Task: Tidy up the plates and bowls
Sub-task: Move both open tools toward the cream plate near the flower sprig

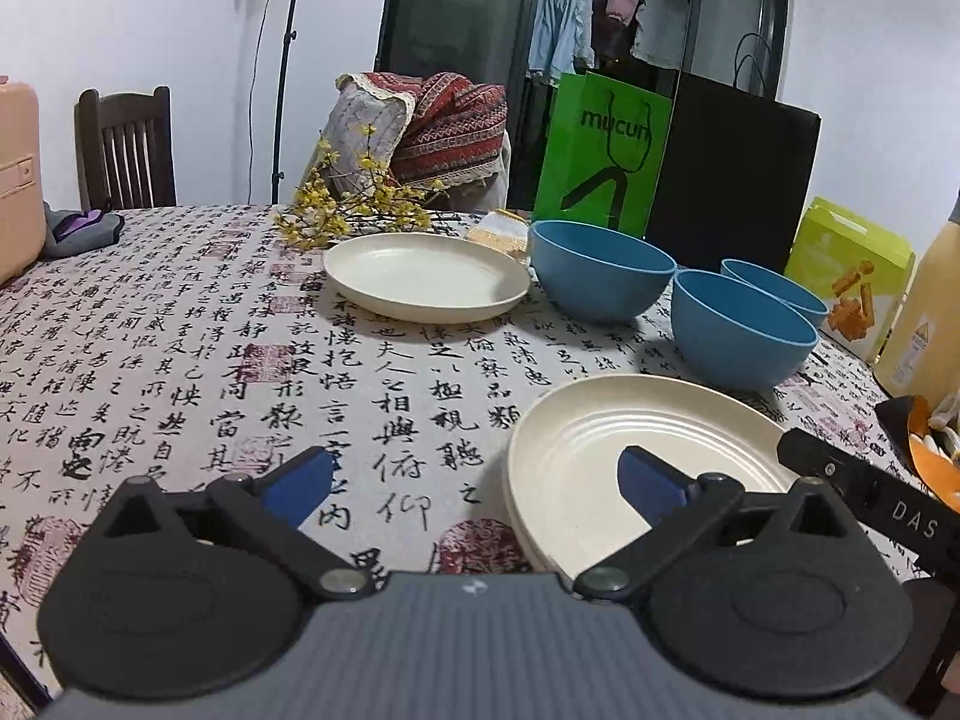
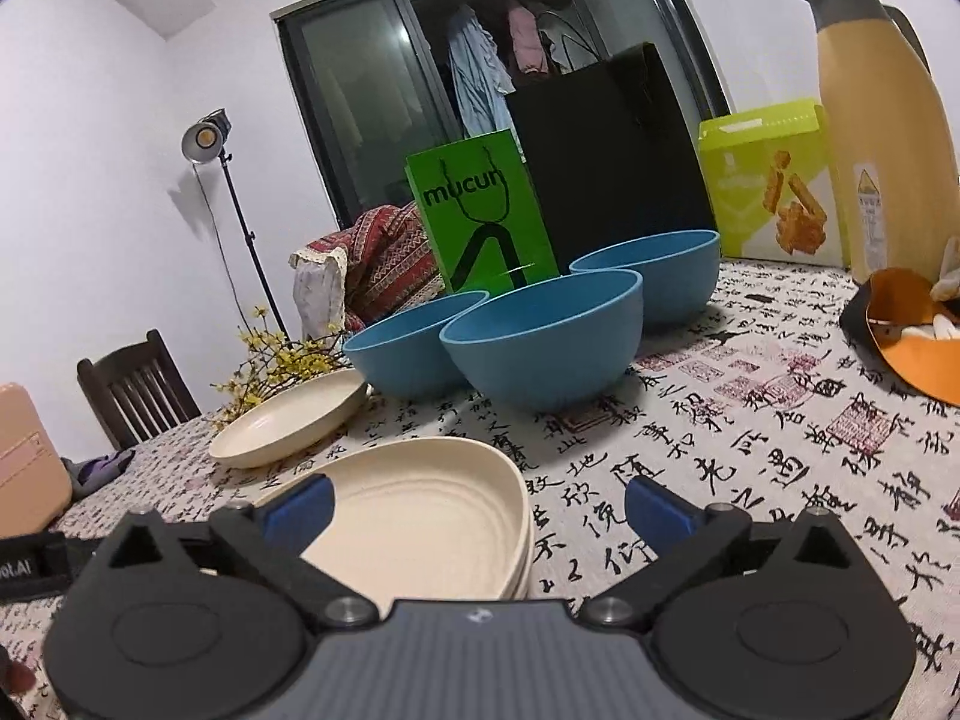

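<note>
— Nearest the cameras, what do the fingers hold?
— Nothing: the left gripper (image 1: 477, 483) and right gripper (image 2: 477, 507) both stand spread wide over the patterned worktop (image 1: 180, 372). A stack of cream plates (image 1: 606, 468) lies between the two, under the left gripper's right finger (image 1: 651, 480) and the right gripper's left finger (image 2: 300, 507).
— And farther back?
— A single cream plate (image 1: 426, 285) lies well apart from the stack, beside three blue bowls (image 1: 603, 279) clustered before a green bag (image 1: 600, 156).
</note>
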A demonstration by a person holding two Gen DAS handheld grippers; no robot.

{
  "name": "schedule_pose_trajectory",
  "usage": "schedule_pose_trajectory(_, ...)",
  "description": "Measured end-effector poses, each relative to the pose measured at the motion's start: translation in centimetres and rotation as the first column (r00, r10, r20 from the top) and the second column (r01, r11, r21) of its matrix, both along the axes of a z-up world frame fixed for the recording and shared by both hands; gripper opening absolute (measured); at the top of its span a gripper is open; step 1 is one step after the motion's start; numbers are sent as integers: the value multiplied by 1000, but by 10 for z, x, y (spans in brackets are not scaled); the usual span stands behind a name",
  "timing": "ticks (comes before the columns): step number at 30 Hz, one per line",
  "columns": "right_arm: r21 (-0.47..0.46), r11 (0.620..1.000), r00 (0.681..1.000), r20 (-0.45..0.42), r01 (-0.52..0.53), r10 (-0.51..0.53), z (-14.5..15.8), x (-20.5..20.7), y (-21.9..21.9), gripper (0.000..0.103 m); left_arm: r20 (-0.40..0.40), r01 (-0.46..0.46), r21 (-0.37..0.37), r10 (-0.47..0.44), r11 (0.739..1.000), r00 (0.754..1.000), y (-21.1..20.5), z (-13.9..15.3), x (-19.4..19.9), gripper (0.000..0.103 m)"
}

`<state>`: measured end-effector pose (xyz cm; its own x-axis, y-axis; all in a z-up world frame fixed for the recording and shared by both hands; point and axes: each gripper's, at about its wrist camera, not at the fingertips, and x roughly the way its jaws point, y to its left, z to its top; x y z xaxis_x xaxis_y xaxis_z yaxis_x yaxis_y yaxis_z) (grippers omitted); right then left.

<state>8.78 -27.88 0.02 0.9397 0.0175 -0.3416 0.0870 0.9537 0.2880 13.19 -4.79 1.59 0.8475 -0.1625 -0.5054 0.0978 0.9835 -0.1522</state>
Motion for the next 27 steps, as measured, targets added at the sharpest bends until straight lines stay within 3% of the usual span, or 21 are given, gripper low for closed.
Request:
schedule_pose_trajectory(9, -2, 999, 999, 27, -33, 33, 21, 7, 10, 103, 17, -11, 0, 11, 1000, 1000, 18, 20, 7, 103)
schedule_pose_trajectory(27, 48, 997, 998, -15, -65, 66, 59, 52, 47, 103, 68, -15, 34, 12, 999, 998, 48, 58, 34, 103)
